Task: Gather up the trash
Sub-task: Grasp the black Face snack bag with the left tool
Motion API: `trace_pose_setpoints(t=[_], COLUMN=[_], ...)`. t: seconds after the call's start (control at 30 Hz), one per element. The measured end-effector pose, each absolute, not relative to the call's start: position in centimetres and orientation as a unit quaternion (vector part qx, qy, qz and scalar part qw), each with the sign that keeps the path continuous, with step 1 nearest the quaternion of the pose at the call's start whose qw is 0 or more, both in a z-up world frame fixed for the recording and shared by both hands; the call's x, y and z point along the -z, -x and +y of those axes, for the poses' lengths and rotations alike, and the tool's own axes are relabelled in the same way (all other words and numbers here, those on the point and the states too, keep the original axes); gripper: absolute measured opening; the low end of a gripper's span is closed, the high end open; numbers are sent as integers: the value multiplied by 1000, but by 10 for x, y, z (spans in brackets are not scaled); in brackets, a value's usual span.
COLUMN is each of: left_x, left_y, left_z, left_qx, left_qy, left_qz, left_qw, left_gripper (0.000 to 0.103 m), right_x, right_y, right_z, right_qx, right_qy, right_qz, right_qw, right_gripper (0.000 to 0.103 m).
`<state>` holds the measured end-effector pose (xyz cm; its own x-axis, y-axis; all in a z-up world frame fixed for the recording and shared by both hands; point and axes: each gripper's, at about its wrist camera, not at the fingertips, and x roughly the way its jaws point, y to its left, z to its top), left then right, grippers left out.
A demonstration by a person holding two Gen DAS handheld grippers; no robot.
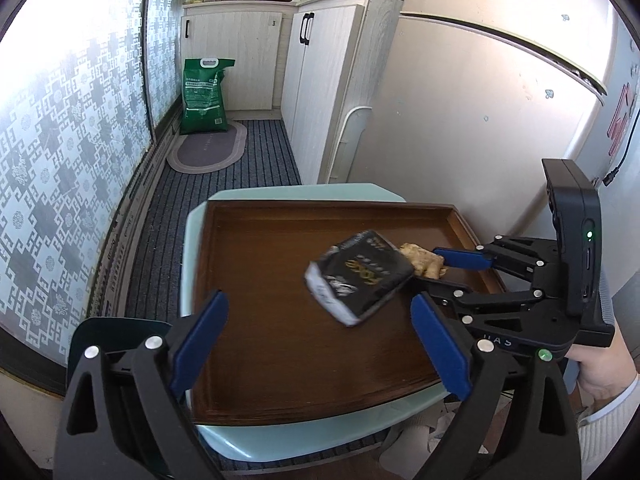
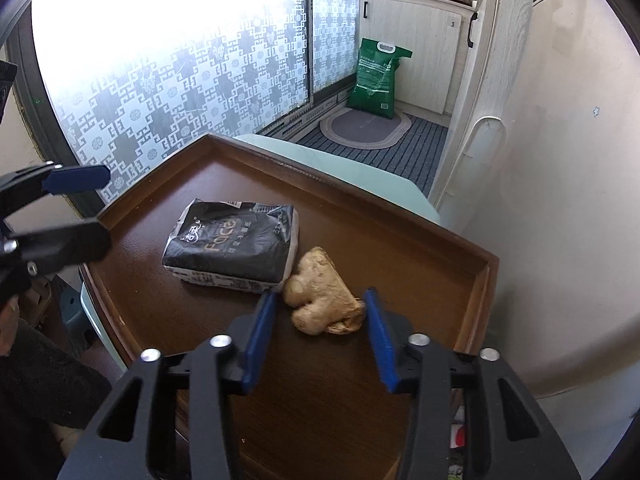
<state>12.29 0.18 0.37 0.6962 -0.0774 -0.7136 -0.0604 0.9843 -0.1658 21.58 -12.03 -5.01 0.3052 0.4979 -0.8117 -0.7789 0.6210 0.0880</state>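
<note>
A brown wooden tray (image 1: 248,360) (image 2: 420,248) lies on a pale green stool (image 1: 188,240). On it lie a black tissue pack (image 1: 358,276) (image 2: 236,242) and, touching its side, a tan crumpled lump (image 1: 424,262) (image 2: 320,292). My right gripper (image 2: 320,300) (image 1: 428,270) is open, its blue pads on either side of the lump's near end. My left gripper (image 1: 320,316) is open and empty above the tray's near edge; it also shows at the left of the right wrist view (image 2: 86,206).
A patterned window (image 1: 60,160) runs along the left. A white fridge (image 1: 480,100) stands to the right, white cabinets (image 1: 312,80) behind. A green sack (image 1: 204,96) and an oval mat (image 1: 208,148) lie on the striped floor beyond the stool.
</note>
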Motion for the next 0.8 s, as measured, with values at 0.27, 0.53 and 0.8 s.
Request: trace_pose_setpoints(t=[0.27, 0.53, 0.8], left_x=[6, 17, 25], left_y=[-138, -154, -175], left_z=[-20, -21, -22], left_qx=[13, 67, 102], left_qy=[15, -60, -91], left_qz=[398, 421, 436], left_qw=[917, 902, 889], left_gripper=[96, 97, 97], right_x=[35, 5, 4], right_y=[-215, -203, -195], right_z=[-143, -177, -195], right_qx=[-395, -401, -408], right_qy=[124, 86, 63], right_qz=[426, 404, 410], right_qw=[804, 817, 813], right_gripper=[40, 40, 40])
